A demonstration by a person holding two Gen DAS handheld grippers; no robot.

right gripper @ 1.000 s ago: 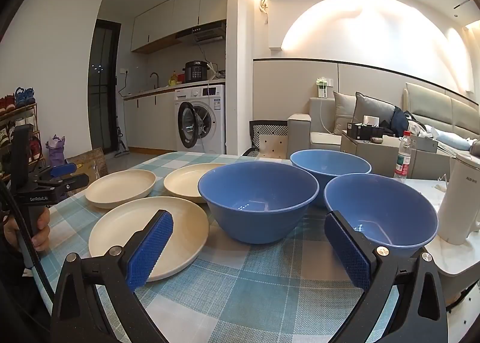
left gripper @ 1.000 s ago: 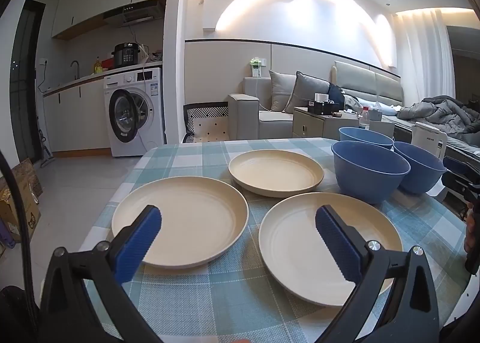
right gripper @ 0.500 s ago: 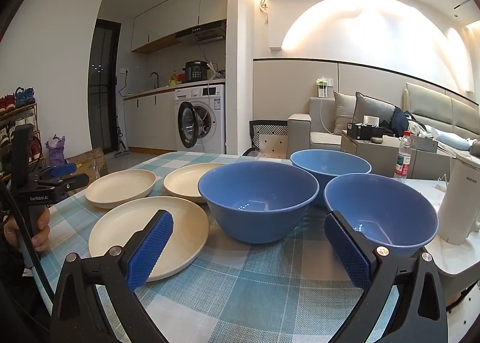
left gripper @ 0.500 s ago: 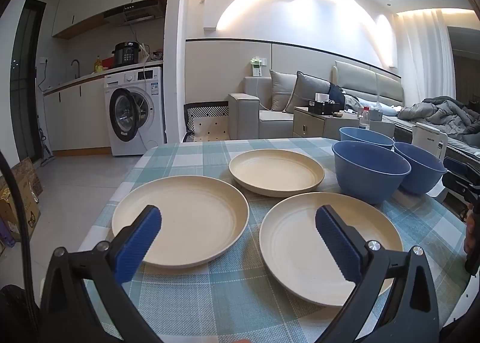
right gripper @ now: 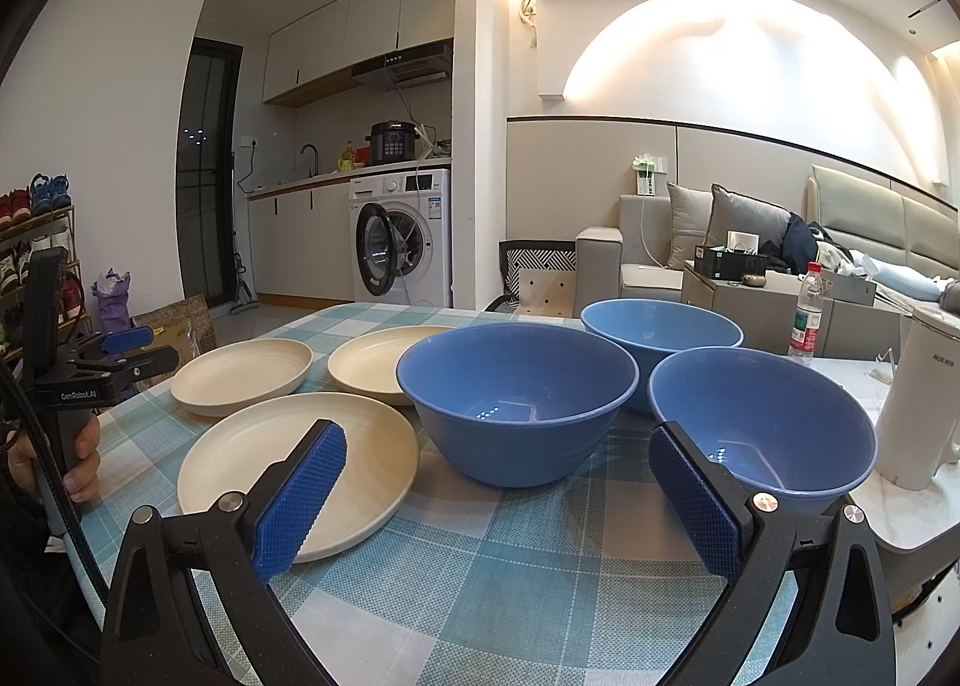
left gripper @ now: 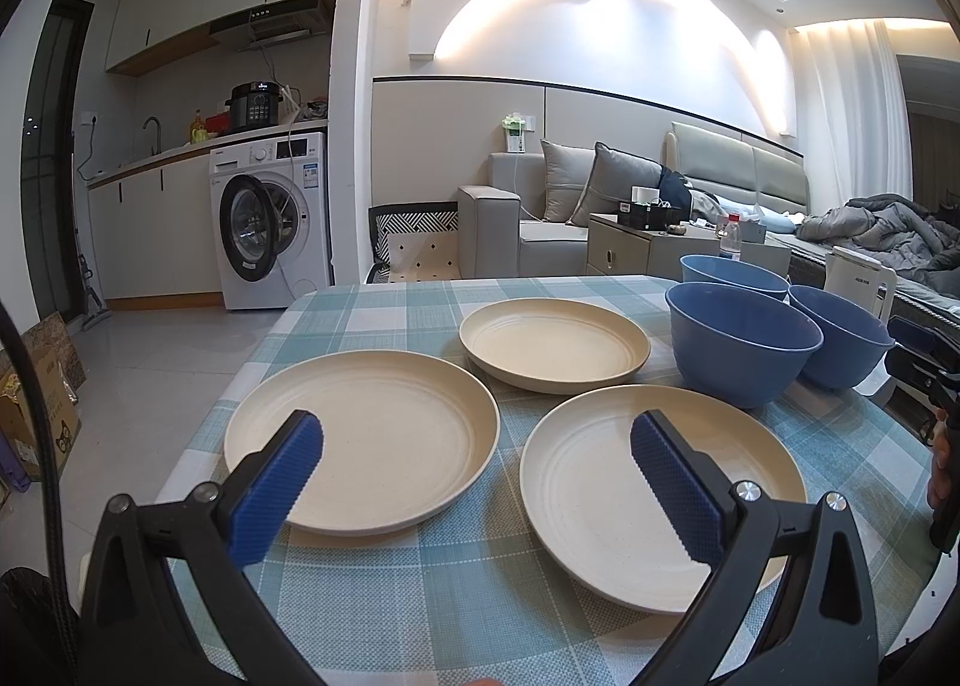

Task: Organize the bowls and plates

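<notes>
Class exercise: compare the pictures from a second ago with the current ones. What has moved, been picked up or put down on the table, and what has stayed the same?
Nothing has visibly changed. The left gripper and right gripper stay open and empty above the checked tablecloth. The three cream plates and three blue bowls lie unstacked, exactly where they were.

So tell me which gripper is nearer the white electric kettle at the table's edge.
Right. The right gripper hovers open in front of the blue bowls, with the white electric kettle just to its right; the left gripper hovers open over the cream plates, across the table.
</notes>
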